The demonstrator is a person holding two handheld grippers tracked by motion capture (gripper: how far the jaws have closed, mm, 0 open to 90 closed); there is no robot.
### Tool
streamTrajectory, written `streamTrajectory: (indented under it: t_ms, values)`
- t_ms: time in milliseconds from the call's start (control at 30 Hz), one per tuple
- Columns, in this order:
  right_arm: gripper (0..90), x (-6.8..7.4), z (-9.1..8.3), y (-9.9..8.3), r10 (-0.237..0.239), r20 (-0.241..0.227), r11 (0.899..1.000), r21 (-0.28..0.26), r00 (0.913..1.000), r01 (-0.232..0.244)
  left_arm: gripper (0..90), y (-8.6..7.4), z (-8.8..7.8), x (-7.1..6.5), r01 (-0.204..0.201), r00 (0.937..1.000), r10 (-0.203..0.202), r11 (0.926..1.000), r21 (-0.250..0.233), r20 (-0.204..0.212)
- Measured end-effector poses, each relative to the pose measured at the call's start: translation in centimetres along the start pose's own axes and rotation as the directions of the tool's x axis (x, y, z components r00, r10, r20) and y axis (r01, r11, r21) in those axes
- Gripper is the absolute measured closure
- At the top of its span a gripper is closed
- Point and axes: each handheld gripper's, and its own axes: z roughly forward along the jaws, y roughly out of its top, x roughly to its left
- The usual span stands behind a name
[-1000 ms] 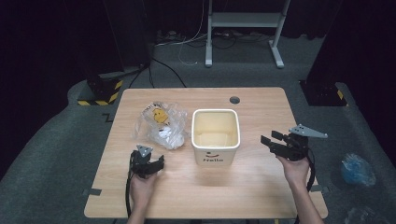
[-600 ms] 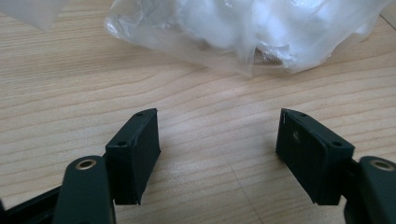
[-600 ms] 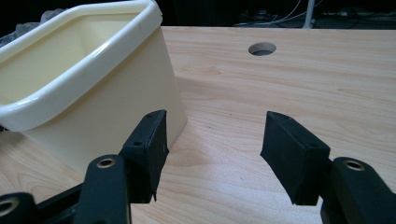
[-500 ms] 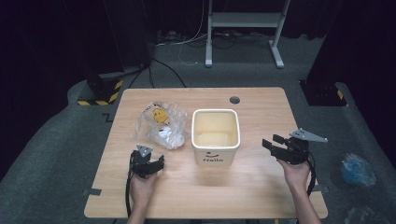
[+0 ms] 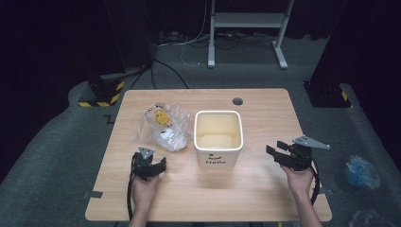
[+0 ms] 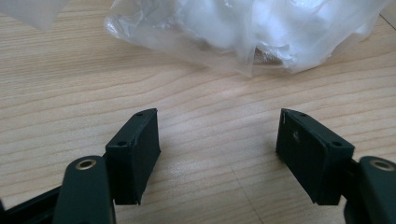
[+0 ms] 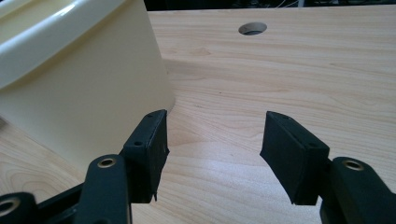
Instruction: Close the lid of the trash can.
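The table [image 5: 265, 198] carries a cream bin [image 5: 218, 137] standing upright at its middle, with a crumpled clear bag [image 5: 163, 126] lying just left of it, close to the bin's wall. The left gripper [image 5: 150, 166] sits on the near left, just short of the bag, jaws wide apart with bare wood between them; the right gripper [image 5: 278, 155] hangs at the near right, well apart from the bin, also gaping and holding nothing. The work in hand looks like a reach for the bag, likely to put it in the bin. To do it well, the left gripper should go forward low and close on a thick fold, not a single loose film edge, since thin plastic slips from flat pads; the right gripper could steady the bin. The high view gives the whole layout and a yellow print on the bag's far side. The left gripper view shows the bag [image 6: 243, 32] from close up, its near folds white and creased. The right gripper view shows the bin's wall [image 7: 79, 88] close beside its jaw and a cable hole [image 7: 252, 28] in the far tabletop.
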Motion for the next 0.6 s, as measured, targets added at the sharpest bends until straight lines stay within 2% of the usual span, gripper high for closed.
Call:
streamTrajectory:
  t_ms: [600]
  values:
    - [41.1,-0.3,1.0,-2.2,0.010,0.041,0.999,0.052,0.9991,-0.012,30.1,0.0,0.0,0.0,-0.002,1.0000,0.002,1.0000,0.001,-0.001]
